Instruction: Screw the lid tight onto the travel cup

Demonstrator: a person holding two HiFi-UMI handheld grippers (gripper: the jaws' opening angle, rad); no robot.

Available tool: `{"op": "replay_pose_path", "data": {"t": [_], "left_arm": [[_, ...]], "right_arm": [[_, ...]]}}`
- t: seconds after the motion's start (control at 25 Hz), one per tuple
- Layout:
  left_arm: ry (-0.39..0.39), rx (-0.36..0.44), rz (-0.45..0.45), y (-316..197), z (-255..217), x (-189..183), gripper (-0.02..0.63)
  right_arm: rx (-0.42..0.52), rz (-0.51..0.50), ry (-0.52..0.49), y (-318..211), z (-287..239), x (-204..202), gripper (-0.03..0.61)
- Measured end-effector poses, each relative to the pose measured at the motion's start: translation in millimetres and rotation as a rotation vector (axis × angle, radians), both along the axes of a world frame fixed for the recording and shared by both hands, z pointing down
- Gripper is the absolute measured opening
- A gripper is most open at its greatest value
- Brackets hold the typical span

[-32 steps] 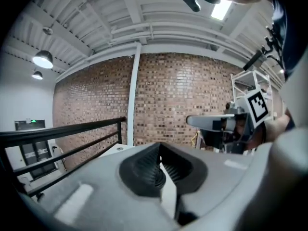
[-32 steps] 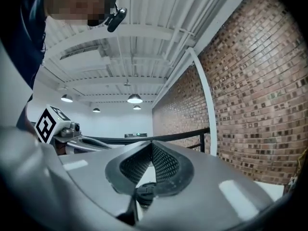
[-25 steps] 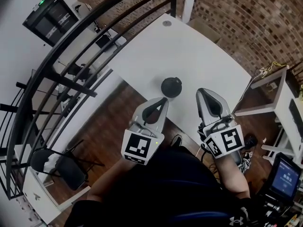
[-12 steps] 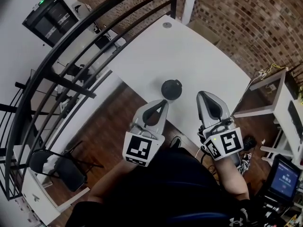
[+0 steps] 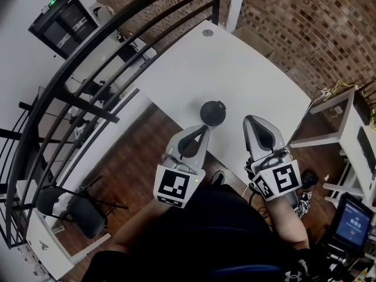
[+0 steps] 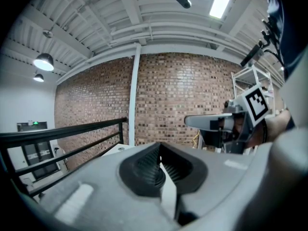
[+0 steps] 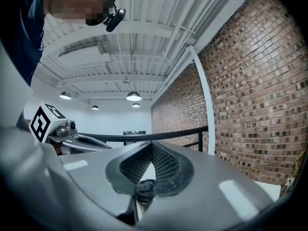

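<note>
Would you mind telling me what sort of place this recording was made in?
Probably a converted industrial loft used as an office or lab: a bare brick wall, a black railing along the floor's edge, and hanging lamps under an exposed white ceiling.

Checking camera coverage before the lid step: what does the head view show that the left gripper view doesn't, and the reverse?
Head view only: the travel cup, untouched, and a black chair. Left gripper view only: ceiling lamps, and the left hand-held gripper with its jaws seen shut and empty. Both: white table, brick wall, black railing, right hand-held gripper.
</note>
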State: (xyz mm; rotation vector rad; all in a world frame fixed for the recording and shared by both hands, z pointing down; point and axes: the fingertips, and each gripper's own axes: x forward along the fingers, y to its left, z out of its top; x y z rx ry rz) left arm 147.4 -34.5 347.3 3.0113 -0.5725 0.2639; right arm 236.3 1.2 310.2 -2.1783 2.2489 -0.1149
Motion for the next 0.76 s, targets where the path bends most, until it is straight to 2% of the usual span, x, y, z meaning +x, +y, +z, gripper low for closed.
{"op": "replay_pose_path", "data": {"t": [0.76], "left_arm": [[-0.003, 0.0, 0.001, 2.9, 3.1, 1.9, 0.006]], "right_arm": [[-0.001, 0.007, -0.001, 4.0, 1.6, 2.2, 0.011]]}}
